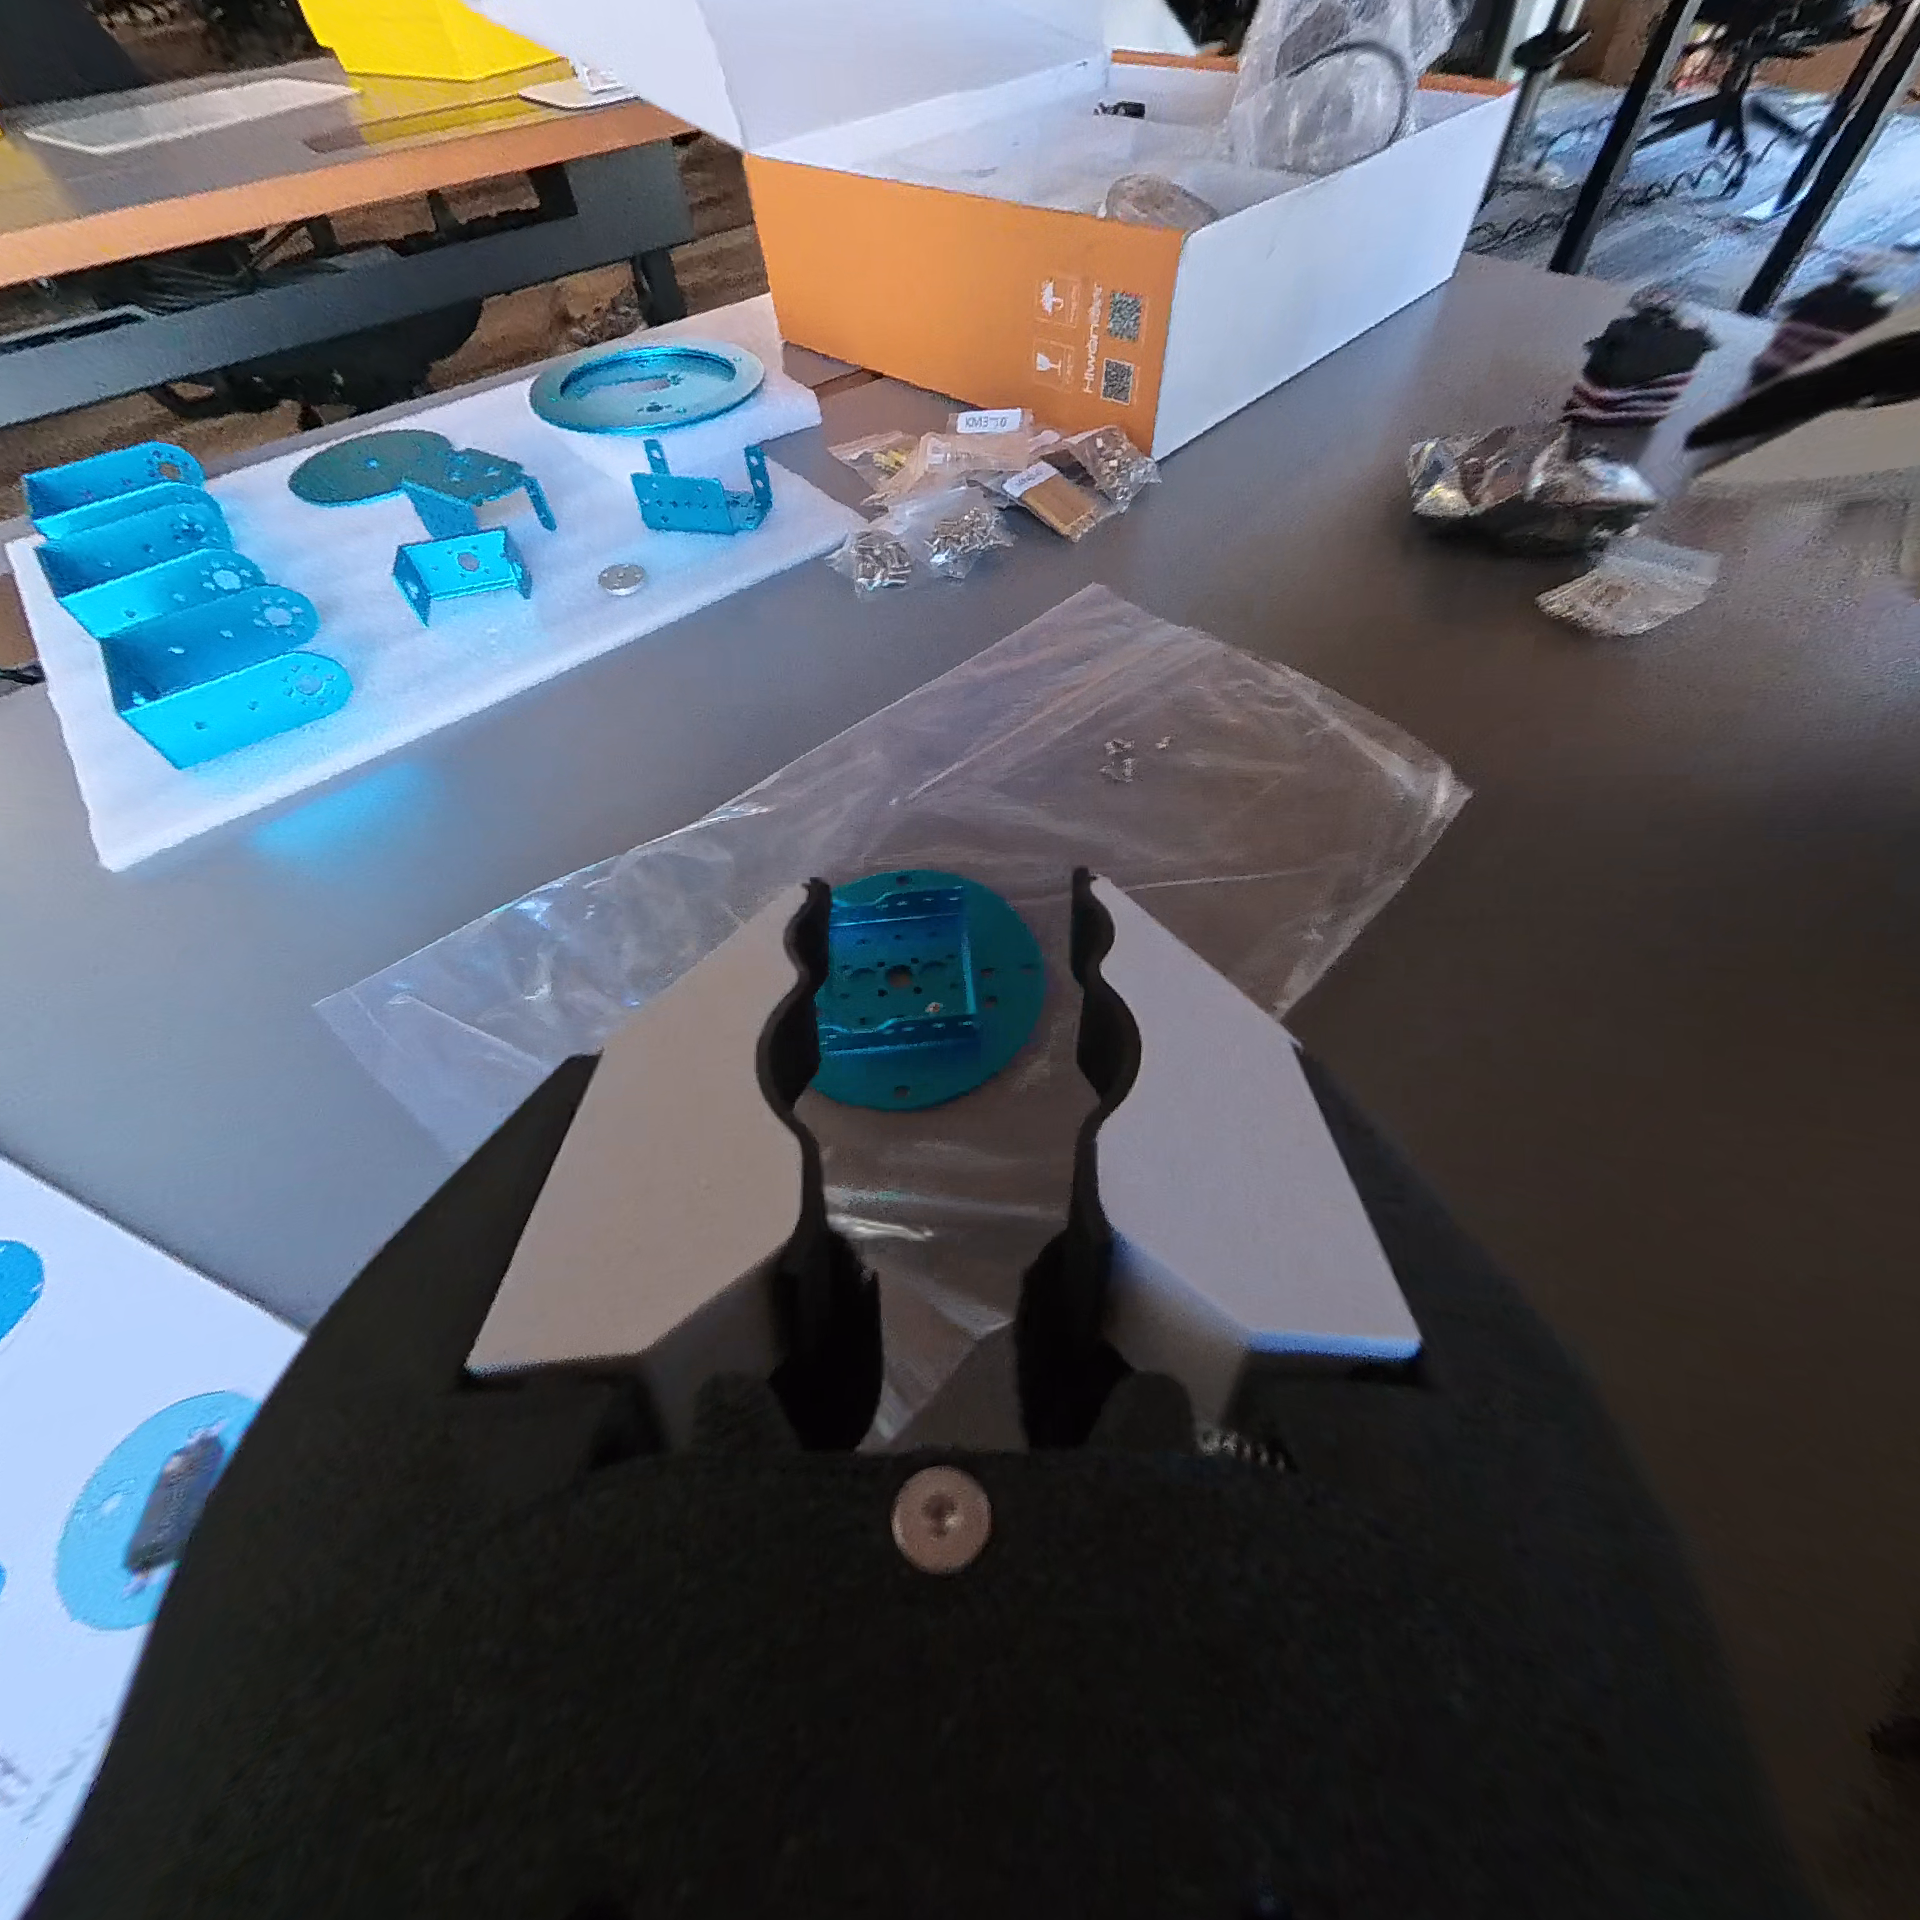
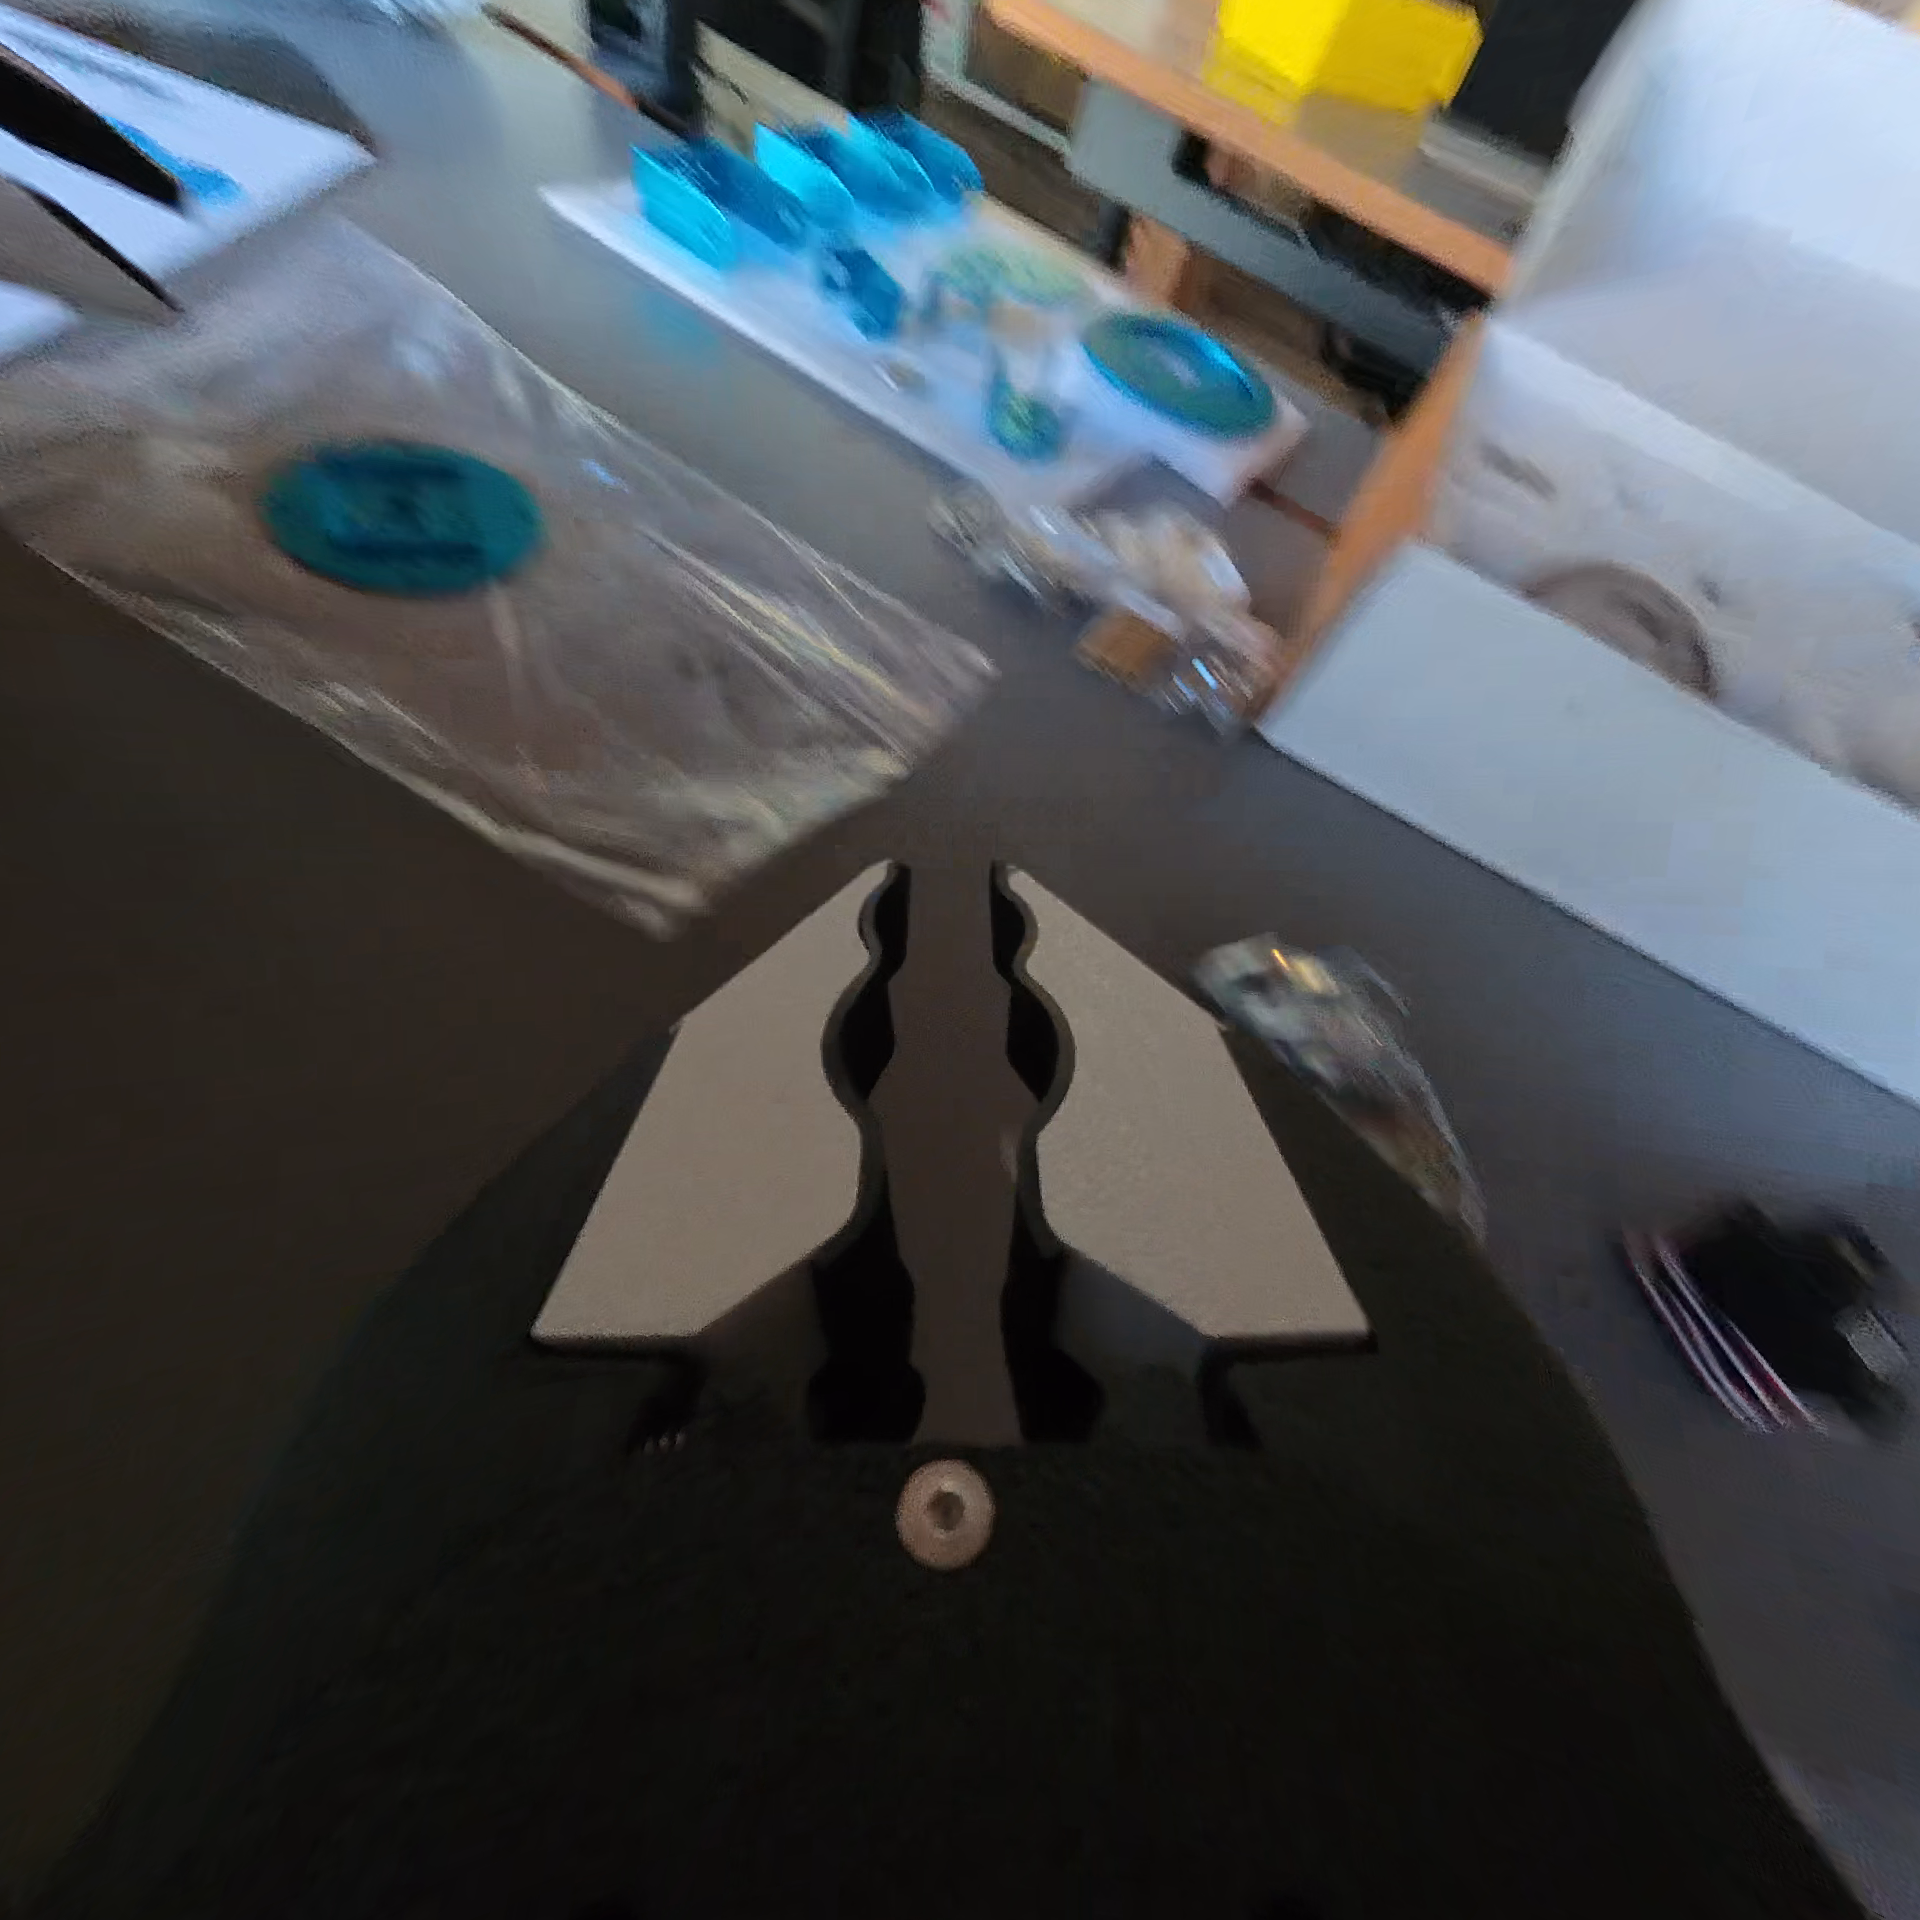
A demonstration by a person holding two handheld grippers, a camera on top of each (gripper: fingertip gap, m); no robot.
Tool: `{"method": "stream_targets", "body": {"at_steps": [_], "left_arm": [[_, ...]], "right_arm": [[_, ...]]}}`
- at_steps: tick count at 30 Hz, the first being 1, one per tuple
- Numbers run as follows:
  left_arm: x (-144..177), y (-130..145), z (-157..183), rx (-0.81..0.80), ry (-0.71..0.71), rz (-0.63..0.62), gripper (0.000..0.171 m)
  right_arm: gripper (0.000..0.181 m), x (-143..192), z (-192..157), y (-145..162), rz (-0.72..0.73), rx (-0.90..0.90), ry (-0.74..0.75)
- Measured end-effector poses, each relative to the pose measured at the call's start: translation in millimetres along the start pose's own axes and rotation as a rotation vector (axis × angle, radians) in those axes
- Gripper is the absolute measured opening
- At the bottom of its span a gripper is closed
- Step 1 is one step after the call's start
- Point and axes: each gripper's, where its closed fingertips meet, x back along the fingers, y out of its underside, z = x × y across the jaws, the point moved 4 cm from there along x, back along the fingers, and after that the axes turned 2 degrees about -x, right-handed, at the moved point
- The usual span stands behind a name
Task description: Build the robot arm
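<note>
My left gripper (image 1: 948, 883) is open and hovers low over a clear plastic bag (image 1: 1143, 748) on the dark table. A round blue metal disc (image 1: 1003, 1049) with a blue U-shaped bracket (image 1: 899, 977) on it lies on the bag, between my fingertips; I cannot tell whether the left finger touches the bracket. A few small screws (image 1: 1122, 756) lie farther along the bag. My right gripper (image 2: 948, 871) is empty, with its jaws only narrowly apart, above bare table near the bag's corner (image 2: 665, 883). The right wrist view is blurred; the disc (image 2: 403, 516) shows at its left.
A white foam sheet (image 1: 436, 665) with several blue brackets and rings lies at the left. An orange and white open box (image 1: 1039, 260) stands behind small bags of screws (image 1: 987, 499). A black servo (image 2: 1787, 1309) and a small bag (image 2: 1340, 1039) lie at the right. A printed sheet (image 1: 62, 1403) lies near left. My hands' fingertips stand some 25 centimeters from each other. The black servo (image 2: 1787, 1309) is about 25 centimeters from my right fingertips. My left wrist view (image 1: 1646, 355) looks at it from another angle.
</note>
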Motion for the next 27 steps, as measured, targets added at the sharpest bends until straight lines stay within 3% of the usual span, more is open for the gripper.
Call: {"method": "stream_targets", "body": {"at_steps": [5,12,19,27], "left_arm": [[0,-9,20,0.073,0.030,-0.005,0.045],[-13,-17,56,0.066,0.058,-0.036,0.040],[-23,-25,84,-0.031,0.039,-0.070,0.036],[-9,-16,77,-0.026,-0.076,-0.078,0.032]], "right_arm": [[0.017,76,72,74,-0.211,-0.164,0.141],[0.016,154,117,141,-0.260,-0.356,0.280],[0.017,161,114,144,-0.167,-0.385,0.223],[0.018,131,74,105,-0.044,-0.335,0.050]]}}
